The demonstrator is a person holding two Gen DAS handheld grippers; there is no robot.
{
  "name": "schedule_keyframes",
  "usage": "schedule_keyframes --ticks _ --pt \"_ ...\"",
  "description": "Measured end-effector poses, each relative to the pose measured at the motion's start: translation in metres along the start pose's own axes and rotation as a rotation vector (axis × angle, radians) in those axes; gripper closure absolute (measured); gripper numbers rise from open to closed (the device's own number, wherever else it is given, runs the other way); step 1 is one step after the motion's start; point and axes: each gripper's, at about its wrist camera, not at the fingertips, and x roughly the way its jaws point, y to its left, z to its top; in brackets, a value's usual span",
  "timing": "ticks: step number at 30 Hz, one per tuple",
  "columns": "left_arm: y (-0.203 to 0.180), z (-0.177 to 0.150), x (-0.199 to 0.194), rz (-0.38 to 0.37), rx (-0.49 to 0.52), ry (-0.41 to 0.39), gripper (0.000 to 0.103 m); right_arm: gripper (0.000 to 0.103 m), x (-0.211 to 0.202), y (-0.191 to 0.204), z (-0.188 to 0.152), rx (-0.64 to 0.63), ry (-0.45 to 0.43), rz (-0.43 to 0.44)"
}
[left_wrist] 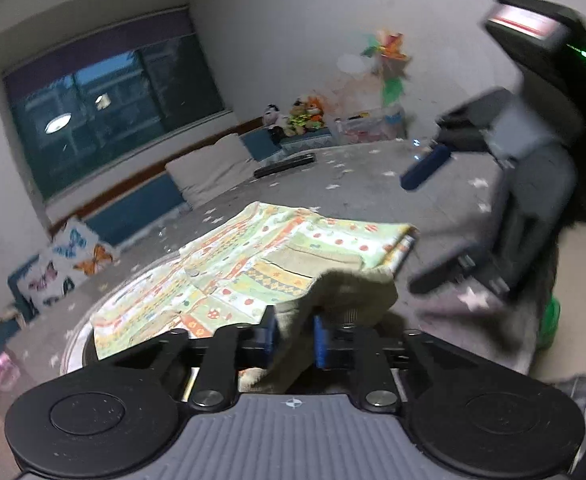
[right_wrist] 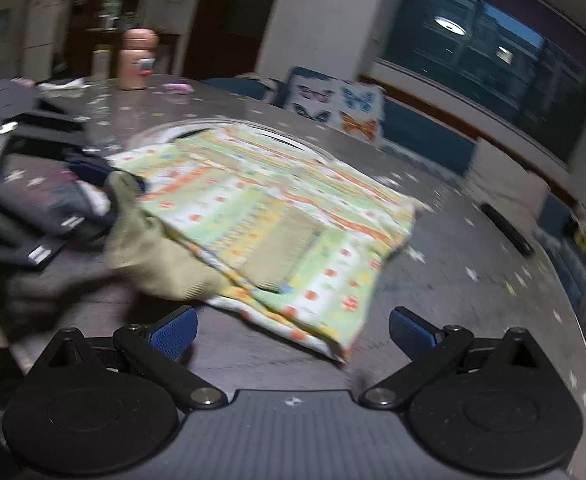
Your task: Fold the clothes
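Big dark round table with little pale star specks point(right_wrist: 453, 280) fills most of both views, so everything here goes off that. Behind it there's a wide dark window point(left_wrist: 113, 112) with a ceiling lamp reflected in the glass, and below that a blue bench with a butterfly-print cushion point(left_wrist: 69, 264). A pink bottle point(right_wrist: 135, 60) stands at the table's far edge. Lying flat around the table's middle is the folded green-and-orange patterned cloth point(right_wrist: 277, 216). The left gripper point(left_wrist: 295, 340) is clamped on its olive-green corner point(left_wrist: 345, 292), lifted off the table. The right gripper point(right_wrist: 293, 330) sits at the near edge, blue pads spread wide, nothing between them.
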Motion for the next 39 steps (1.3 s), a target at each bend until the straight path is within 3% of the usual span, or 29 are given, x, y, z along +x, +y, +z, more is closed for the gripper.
schedule_keyframes --ticks 9,16,18,19,21,25,30,32,34,35,37,39 --pt "0.025 0.013 0.0 0.009 -0.15 0.005 0.09 0.027 0.019 0.028 0.018 -0.075 -0.048 0.064" --pt "0.035 0.009 -0.006 0.009 -0.186 0.013 0.086 0.079 0.044 0.026 0.029 -0.023 -0.005 0.111" --pt "0.037 0.006 -0.015 0.014 -0.18 0.008 0.08 0.083 0.042 0.022 0.032 0.004 -0.01 0.125" --pt "0.037 0.005 -0.019 0.027 -0.171 0.011 0.061 0.085 0.04 0.021 0.034 0.009 -0.018 0.123" --pt "0.035 0.0 -0.026 0.071 -0.144 0.022 0.038 0.087 0.037 0.017 0.037 0.033 -0.029 0.122" --pt "0.031 -0.013 -0.035 0.123 -0.07 0.045 0.032 0.088 0.033 0.009 0.045 0.076 -0.052 0.118" --pt "0.03 -0.026 -0.025 0.202 0.04 0.082 0.032 0.089 0.032 0.005 0.051 0.086 -0.076 0.106" --pt "0.03 -0.03 -0.017 0.236 0.089 0.1 0.038 0.09 0.032 0.004 0.052 0.091 -0.079 0.103" --pt "0.031 -0.035 -0.009 0.263 0.132 0.121 0.062 0.091 0.031 0.004 0.051 0.096 -0.084 0.102" --pt "0.034 -0.037 -0.007 0.261 0.125 0.132 0.067 0.091 0.031 0.004 0.051 0.098 -0.086 0.101" --pt "0.038 -0.039 -0.006 0.255 0.109 0.143 0.088 0.093 0.03 0.004 0.051 0.103 -0.091 0.099" --pt "0.04 -0.038 -0.011 0.252 0.093 0.135 0.093 0.094 0.029 0.004 0.051 0.108 -0.095 0.098"
